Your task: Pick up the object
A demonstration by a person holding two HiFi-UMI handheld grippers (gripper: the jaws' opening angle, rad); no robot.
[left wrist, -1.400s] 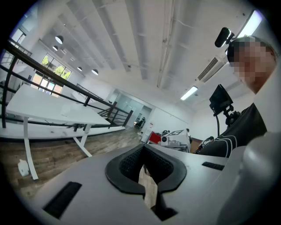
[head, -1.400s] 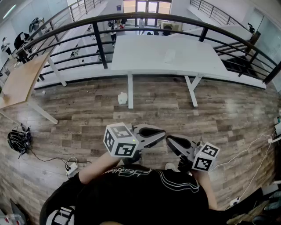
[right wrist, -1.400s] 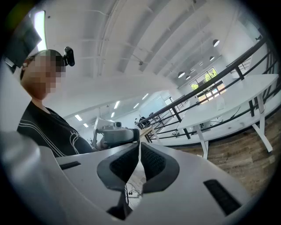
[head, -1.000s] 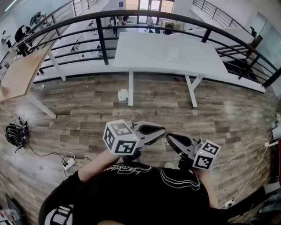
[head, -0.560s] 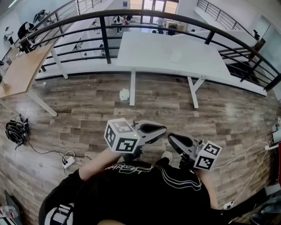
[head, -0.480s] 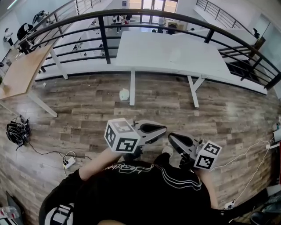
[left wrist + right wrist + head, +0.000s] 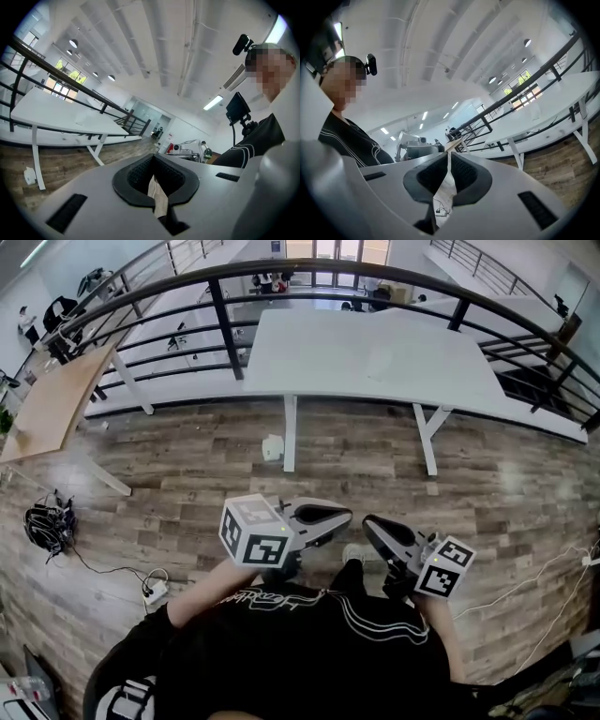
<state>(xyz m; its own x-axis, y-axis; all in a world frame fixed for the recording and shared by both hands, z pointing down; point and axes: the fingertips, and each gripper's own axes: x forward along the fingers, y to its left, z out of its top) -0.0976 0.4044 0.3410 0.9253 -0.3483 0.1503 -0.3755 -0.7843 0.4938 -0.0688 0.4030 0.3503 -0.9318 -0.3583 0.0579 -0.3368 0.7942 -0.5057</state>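
The left hand-held gripper (image 7: 345, 516) and the right hand-held gripper (image 7: 369, 525) are hovering close to the person's chest, both with jaws pressed together and gripping nothing. A small pale whitish object (image 7: 374, 360) is lying on the long white surface (image 7: 309, 352), well apart from both, beyond the grey wooden plank floor (image 7: 187, 486).

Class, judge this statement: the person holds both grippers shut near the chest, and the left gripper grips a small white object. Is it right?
The left gripper is shut on nothing: the left gripper view shows its jaws together, nothing between them. The small white object lies on the floor beside the table leg in the head view. The rest holds.
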